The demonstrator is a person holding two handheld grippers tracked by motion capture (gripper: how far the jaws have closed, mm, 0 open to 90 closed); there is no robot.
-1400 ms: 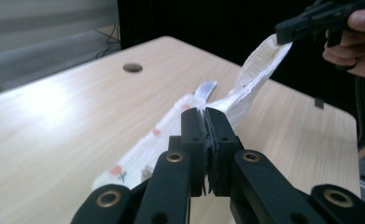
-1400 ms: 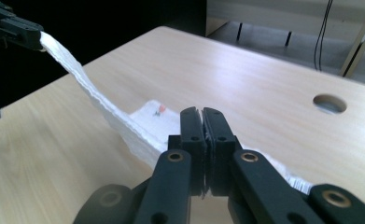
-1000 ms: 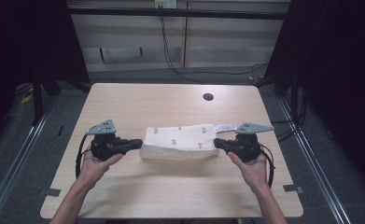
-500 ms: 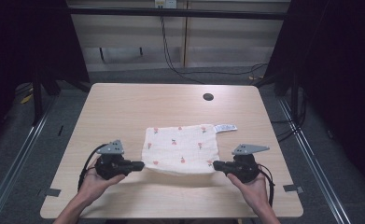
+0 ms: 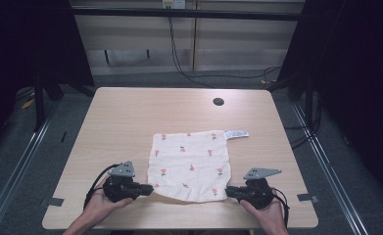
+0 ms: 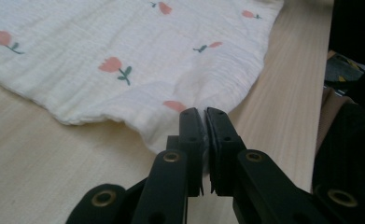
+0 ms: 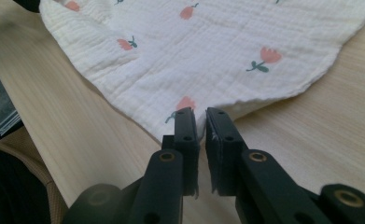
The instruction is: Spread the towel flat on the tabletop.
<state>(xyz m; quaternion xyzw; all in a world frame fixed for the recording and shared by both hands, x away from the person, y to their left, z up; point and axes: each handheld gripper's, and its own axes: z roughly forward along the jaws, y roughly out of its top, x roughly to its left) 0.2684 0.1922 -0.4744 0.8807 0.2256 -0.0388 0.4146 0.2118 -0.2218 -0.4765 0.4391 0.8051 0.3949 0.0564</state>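
The cloth (image 5: 189,165) is lying spread out flat on the surface (image 5: 130,112), a bit toward the person's side of the middle, white gauzy stuff with little red tulips and a tag (image 5: 236,133) poking out at the far right corner.

Left tool (image 5: 149,186) is clamped on the near left corner. In the left gripper view the jaws are pinched together with a bit of fabric squeezed between them. Right tool (image 5: 229,189) is on the near right corner; in the right gripper view there's a thin gap between the jaws with what looks like the hem running into it, so I'd call it gripping too, maybe looser.

Handling-wise, this thing looks super light and floppy, zero stiffness. It'll drape and sag in the middle the moment it's lifted, and the crinkly weave probably gives the jaws decent bite, so slipping isn't my big worry. Not fragile either. The corners are the right place to grab, since pinching mid-edge would just bunch it up. Two corners on the same edge, like here, should keep that edge straight if both tools move together. The near edge is already a little wavy between them, so some outward tension would help.
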